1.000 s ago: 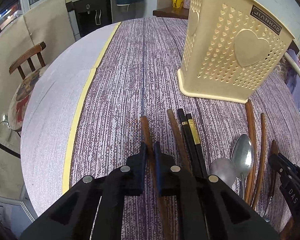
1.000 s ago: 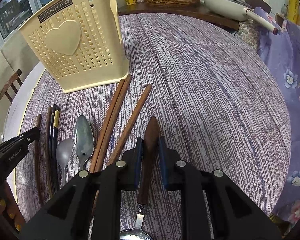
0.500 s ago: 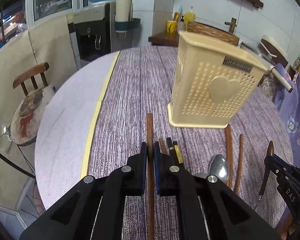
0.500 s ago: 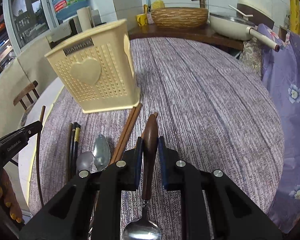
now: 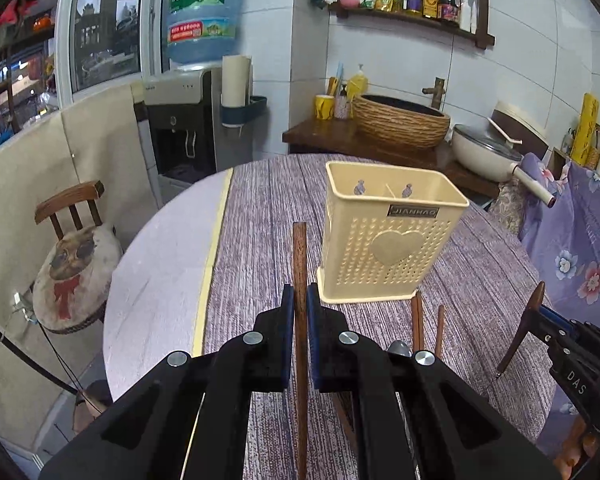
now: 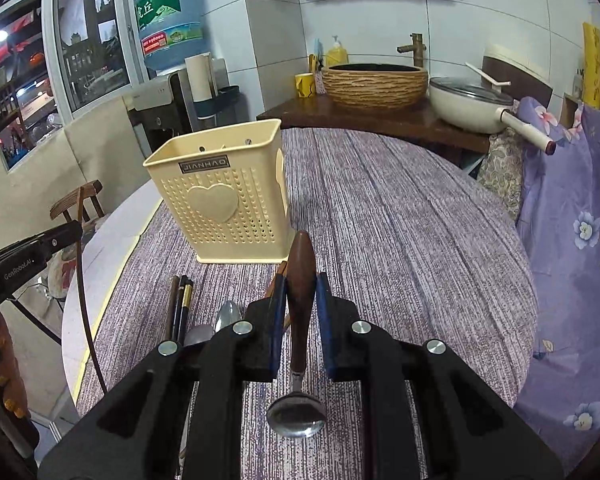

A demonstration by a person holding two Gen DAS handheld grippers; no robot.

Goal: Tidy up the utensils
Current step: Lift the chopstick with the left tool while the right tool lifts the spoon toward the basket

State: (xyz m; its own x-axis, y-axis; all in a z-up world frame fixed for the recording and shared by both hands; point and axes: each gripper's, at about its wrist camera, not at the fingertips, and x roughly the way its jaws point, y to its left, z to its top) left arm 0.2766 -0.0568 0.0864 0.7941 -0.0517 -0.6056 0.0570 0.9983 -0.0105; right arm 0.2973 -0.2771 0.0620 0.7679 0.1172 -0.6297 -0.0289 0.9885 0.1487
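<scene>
My left gripper point(image 5: 298, 300) is shut on a brown wooden chopstick point(image 5: 299, 256) and holds it lifted above the table, pointing forward. My right gripper point(image 6: 302, 292) is shut on the wooden handle of a spoon point(image 6: 301, 280) whose metal bowl point(image 6: 297, 422) hangs below the jaws. The cream perforated utensil holder point(image 5: 384, 240) with a heart stands upright on the table ahead, to the right of the left gripper; it also shows in the right wrist view point(image 6: 220, 196). More chopsticks point(image 6: 180, 308) and spoons point(image 6: 226, 316) lie on the table below.
The round table point(image 6: 400, 220) has a purple striped cloth. A wooden chair point(image 5: 76, 248) stands at the left. A side counter with a woven basin point(image 5: 400, 120) and a pan point(image 5: 488, 152) is behind. Purple floral fabric point(image 6: 572, 220) hangs at the right.
Both grippers have risen from the table, each lifting its utensil. The holder now appears lower and farther, with its open top visible.
</scene>
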